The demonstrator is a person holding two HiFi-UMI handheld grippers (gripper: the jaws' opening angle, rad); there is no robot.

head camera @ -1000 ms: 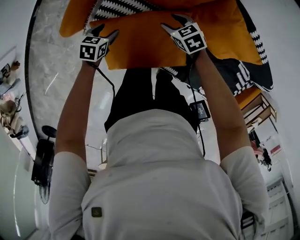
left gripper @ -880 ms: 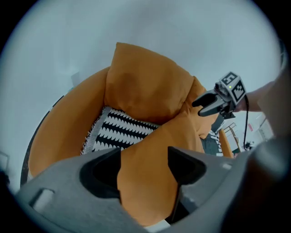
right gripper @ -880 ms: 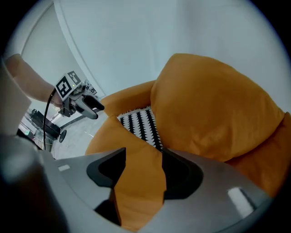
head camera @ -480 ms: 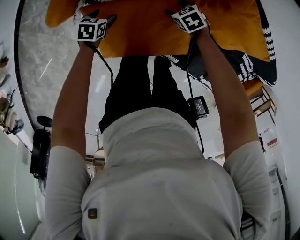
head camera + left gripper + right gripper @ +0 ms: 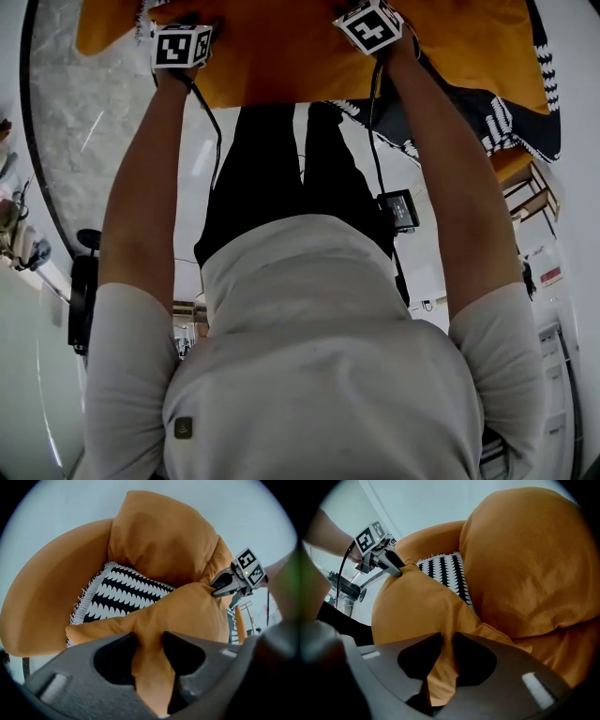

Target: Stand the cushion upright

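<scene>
An orange cushion (image 5: 281, 56) lies flat on a round orange chair (image 5: 42, 606), over a black-and-white patterned throw (image 5: 126, 592). My left gripper (image 5: 149, 637) pinches a fold of the cushion's (image 5: 187, 616) near-left edge; its jaws have just been closing on the fabric. At the other corner my right gripper (image 5: 446, 641) grips the cushion (image 5: 412, 606) the same way, and its jaws have also just been closing. In the head view both marker cubes sit on the cushion's near edge, left gripper (image 5: 185, 28) and right gripper (image 5: 375, 11), with the fingertips mostly hidden.
A second, plumper orange cushion (image 5: 525, 564) leans against the chair back behind the flat one. The throw (image 5: 497, 112) hangs over the chair's right side. A wooden side shelf (image 5: 525, 187) stands to the right, and marble floor (image 5: 84, 131) lies to the left.
Both grippers have gone down onto the cushion's near edge, toward the top of the head view, and their jaws have closed from wide apart onto the fabric.
</scene>
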